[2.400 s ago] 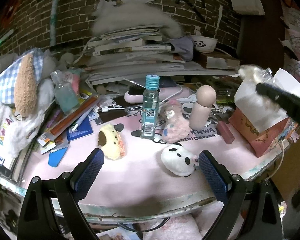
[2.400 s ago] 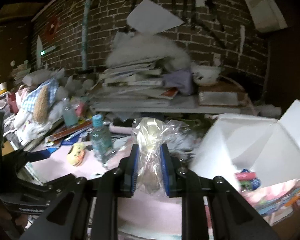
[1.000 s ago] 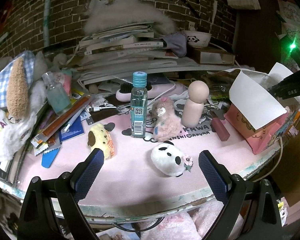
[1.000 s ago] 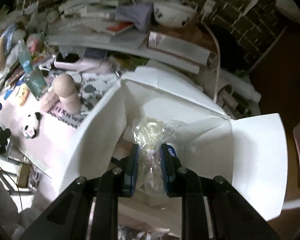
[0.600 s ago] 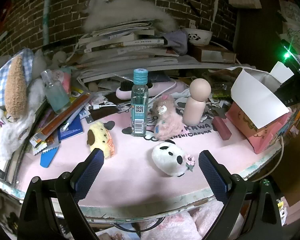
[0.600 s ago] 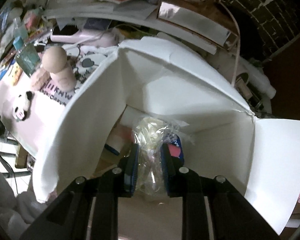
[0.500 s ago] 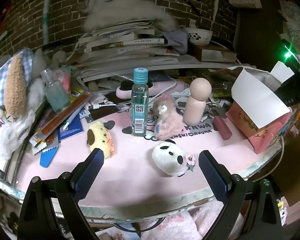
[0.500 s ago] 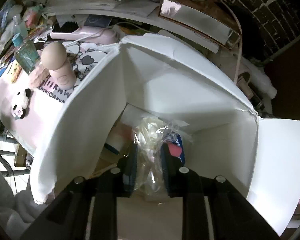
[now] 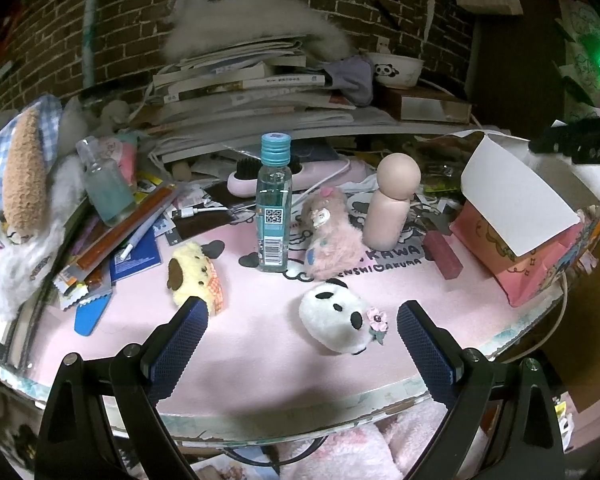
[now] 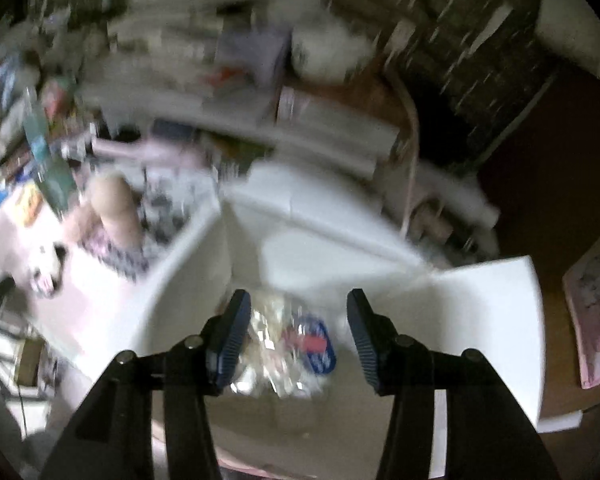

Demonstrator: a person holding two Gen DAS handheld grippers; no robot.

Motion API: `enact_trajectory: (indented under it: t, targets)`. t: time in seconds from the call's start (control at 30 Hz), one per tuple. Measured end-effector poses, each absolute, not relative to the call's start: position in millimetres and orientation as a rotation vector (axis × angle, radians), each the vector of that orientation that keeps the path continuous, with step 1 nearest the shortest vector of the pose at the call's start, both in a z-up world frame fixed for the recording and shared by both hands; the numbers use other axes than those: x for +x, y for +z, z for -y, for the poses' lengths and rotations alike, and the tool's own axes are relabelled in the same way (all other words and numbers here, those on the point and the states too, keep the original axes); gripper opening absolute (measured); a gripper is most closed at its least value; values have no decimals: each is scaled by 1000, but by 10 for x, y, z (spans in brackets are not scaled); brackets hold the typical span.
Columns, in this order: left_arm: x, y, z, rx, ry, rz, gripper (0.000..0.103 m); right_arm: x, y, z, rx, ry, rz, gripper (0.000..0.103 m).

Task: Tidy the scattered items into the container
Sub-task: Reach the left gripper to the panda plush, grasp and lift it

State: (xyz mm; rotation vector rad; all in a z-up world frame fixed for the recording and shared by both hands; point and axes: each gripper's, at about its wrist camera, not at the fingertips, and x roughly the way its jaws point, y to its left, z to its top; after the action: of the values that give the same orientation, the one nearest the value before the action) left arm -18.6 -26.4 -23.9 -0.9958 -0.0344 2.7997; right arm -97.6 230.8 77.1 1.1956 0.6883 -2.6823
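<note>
While our left gripper (image 9: 300, 334) hangs wide apart and empty over the near edge of the pink mat (image 9: 260, 344), the left wrist view lists what we judge is yet to be tidied: a panda plush (image 9: 338, 324), white and black pile, soft and rounded, with a small pink flower, lying between the pads but touched by neither; a yellow dog plush (image 9: 194, 276), just beside the left pad; a fluffy pink plush (image 9: 332, 236); a clear bottle (image 9: 274, 204) of blue liquid, hard plastic, ribbed cap, upright; a smooth peach peg-shaped figure (image 9: 392, 200), upright; a dull red block (image 9: 442, 254). The container (image 9: 516, 216), a pink printed carton with stiff white flaps standing open, sits at the mat's right end. In the right wrist view, blurred, our right gripper (image 10: 298, 338) stands over that carton's mouth (image 10: 480, 312); its jaws have just been opening, and the crinkled clear plastic packet (image 10: 276, 340) lies between and below them inside the carton, apparently free of both pads. We take this drop as finished. The next move calls for lifting the right gripper clear of the flaps, and for a gentle, shallow pinch on the panda, whose pile will compress.
</note>
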Motion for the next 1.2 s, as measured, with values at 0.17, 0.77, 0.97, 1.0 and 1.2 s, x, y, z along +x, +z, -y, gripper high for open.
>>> enact_trajectory:
  t: [0.17,0.77,0.97,1.0,1.2]
  targets:
    - [-188,-249,259,-1004,2800,38,95,-614,980,-1976,876,-2739,-632,63]
    - [-231,-528,295,-1057,2708,84,95,-238,64,-1252,813,-2465,-333,71]
    - [-273,-589,198,-1043,2688,77,95,-81,-51,-1223,704,-2519,-395,71]
    - [-280,-594,179,-1039,2694,74,94,-61,-50,-1223,689,-2529,-395,71]
    - [-385,-680,4,-1061,2666,57,63,-15,9,-1262,646,-2545,-350,71]
